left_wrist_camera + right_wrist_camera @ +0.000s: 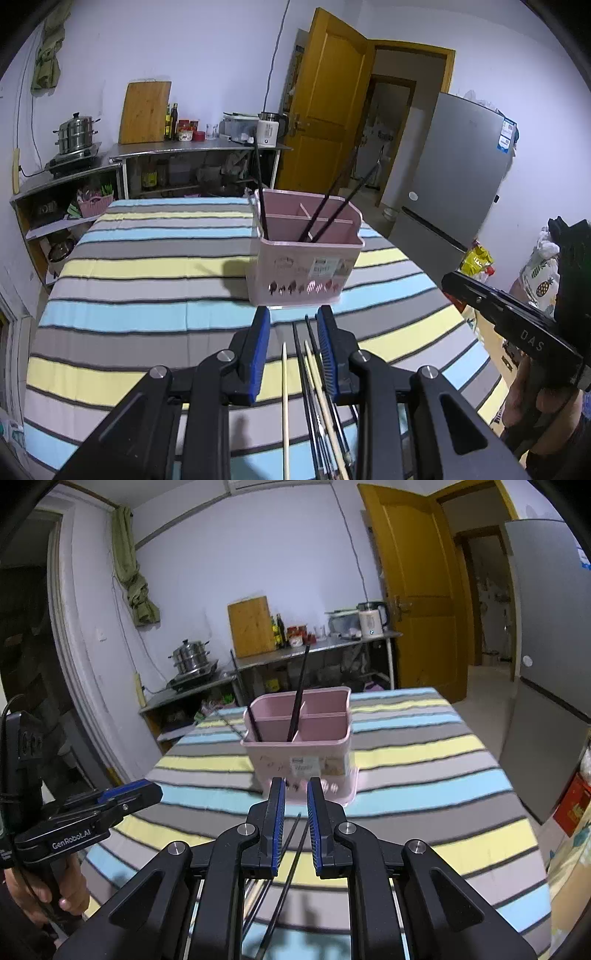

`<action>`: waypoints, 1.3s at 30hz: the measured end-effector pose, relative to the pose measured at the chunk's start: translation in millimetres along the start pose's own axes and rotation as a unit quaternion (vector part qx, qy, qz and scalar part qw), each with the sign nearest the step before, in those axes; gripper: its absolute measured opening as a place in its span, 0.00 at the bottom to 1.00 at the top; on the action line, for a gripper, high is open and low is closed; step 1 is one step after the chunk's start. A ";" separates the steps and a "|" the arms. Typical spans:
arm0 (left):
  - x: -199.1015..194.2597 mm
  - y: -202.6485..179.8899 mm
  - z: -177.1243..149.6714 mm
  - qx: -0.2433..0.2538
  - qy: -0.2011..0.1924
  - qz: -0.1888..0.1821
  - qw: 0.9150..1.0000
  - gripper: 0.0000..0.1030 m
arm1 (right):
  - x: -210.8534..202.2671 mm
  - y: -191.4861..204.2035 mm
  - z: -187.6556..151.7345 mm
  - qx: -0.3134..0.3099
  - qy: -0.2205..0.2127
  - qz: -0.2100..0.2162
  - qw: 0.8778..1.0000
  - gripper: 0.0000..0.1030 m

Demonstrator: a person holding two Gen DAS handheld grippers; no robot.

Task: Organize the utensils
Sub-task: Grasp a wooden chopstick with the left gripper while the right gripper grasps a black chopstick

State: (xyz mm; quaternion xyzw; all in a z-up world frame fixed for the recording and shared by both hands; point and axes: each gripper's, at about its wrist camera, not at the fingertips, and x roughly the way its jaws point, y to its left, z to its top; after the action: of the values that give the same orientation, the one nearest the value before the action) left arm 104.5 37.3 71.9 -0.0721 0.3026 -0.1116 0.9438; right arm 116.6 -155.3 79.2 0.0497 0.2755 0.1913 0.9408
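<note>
A pink holder (306,258) with black chopsticks (325,214) stands just beyond both claws. The left claw (293,321) and right claw (295,794) gape empty above loose chopsticks (314,387) lying before the holder.

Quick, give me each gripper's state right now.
Left gripper: open, holding nothing, above loose chopsticks.
Right gripper: open, narrow gap, holding nothing.

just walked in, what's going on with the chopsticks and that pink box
A person with a gripper in each hand is sorting chopsticks into the pink holder, which already holds three dark ones. More chopsticks lie on the striped tablecloth. The left gripper and right gripper are both open above them, holding nothing.
</note>
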 end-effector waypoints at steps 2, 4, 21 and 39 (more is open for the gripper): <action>1.5 -0.7 -7.8 0.001 0.005 0.001 1.000 0.27 | 2.3 0.5 -6.9 0.002 0.009 0.002 1.000 0.12; 4.2 1.9 -13.8 -0.002 0.012 0.000 1.000 0.27 | 5.3 1.4 -11.4 0.002 0.016 0.002 1.000 0.12; 57.8 8.4 -50.5 0.000 0.088 0.007 0.996 0.27 | 41.0 -1.5 -44.4 0.015 0.077 0.001 0.997 0.12; 124.2 4.5 -60.2 0.025 0.159 0.030 0.986 0.14 | 97.0 -8.0 -64.3 0.033 0.144 0.004 0.989 0.12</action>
State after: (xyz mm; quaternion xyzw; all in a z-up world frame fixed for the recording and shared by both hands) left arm 168.3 6.0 -46.5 -0.0203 0.4483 -0.1008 0.8880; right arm 159.9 -125.9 -25.1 0.0535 0.4145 0.1910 0.8882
